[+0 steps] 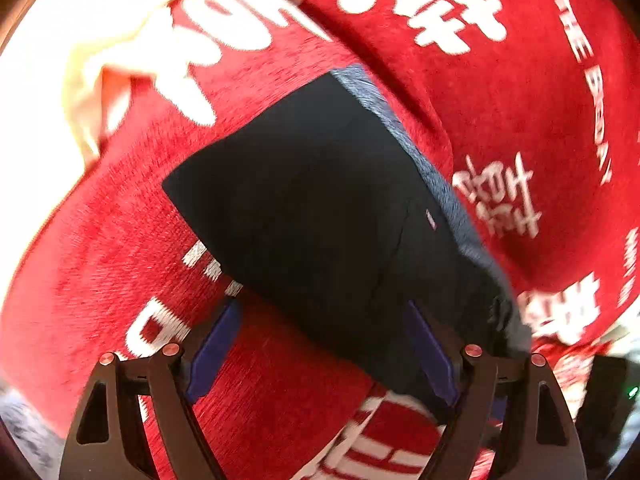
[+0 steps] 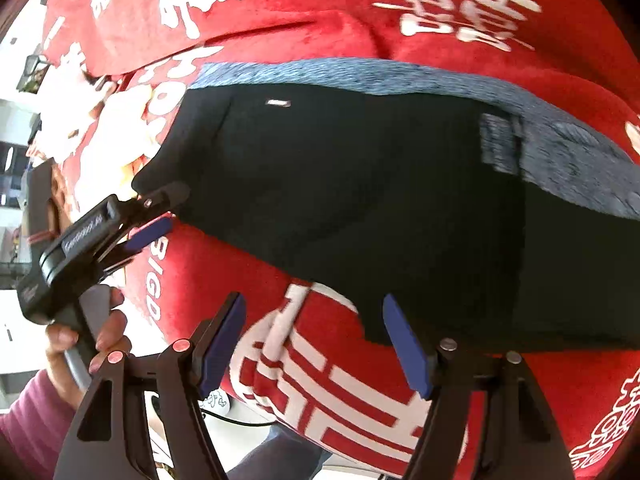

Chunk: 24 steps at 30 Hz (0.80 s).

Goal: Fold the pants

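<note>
Strong daylight enters from my left, blowing out the upper-left corner of both views to white glare. Motion blur smears the lettering on the red blanket (image 1: 500,92) toward the rims. Fisheye curvature bends all edges; the black pants (image 2: 360,200) read as near-featureless shadow.

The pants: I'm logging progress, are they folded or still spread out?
Folded. The black pants lie as a compact block on the red blanket, grey waistband along one edge, no separate legs showing. Fold count: cannot tell.
</note>
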Each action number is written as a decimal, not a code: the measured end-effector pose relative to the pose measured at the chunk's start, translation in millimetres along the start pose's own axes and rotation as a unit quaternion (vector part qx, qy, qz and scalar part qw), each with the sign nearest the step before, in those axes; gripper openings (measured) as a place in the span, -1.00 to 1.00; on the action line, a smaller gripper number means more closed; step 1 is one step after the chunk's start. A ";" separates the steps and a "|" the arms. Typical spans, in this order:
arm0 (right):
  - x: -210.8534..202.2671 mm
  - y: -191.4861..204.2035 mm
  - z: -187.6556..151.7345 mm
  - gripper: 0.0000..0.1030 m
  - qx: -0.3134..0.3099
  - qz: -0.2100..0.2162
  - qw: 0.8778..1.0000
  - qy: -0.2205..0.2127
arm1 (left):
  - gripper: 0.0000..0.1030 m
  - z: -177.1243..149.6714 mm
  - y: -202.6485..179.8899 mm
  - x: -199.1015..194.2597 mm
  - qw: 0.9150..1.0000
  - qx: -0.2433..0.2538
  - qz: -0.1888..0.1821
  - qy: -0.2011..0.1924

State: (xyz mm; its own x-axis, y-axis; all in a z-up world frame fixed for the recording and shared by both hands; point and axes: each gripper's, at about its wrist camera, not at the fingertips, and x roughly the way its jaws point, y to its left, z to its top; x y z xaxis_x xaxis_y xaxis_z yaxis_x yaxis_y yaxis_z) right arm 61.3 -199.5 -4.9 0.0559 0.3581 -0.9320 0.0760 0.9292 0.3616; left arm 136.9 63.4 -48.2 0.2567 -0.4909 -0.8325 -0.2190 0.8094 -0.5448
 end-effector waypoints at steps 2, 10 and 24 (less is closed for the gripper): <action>4.1 5.2 1.8 0.44 -0.003 0.003 1.000 0.001 | 0.63 3.9 -1.1 -0.8 1.000 -0.001 -0.027 -0.014; 5.1 9.1 2.9 0.44 -0.005 0.015 1.000 -0.009 | 0.72 23.2 -15.0 -1.0 0.995 -0.001 -0.095 -0.028; -25.0 -6.1 46.3 0.44 -0.005 0.022 0.998 -0.054 | -0.23 5.6 -72.1 14.9 0.970 0.175 0.159 -0.063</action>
State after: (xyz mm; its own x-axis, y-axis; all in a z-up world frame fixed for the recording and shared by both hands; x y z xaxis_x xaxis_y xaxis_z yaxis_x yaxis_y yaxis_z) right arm 105.6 -218.3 17.3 0.1670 0.3873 -0.9067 0.0609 0.9138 0.4016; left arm 161.8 -0.5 -20.7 0.3460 -0.1731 -0.9221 0.0210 0.9840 -0.1768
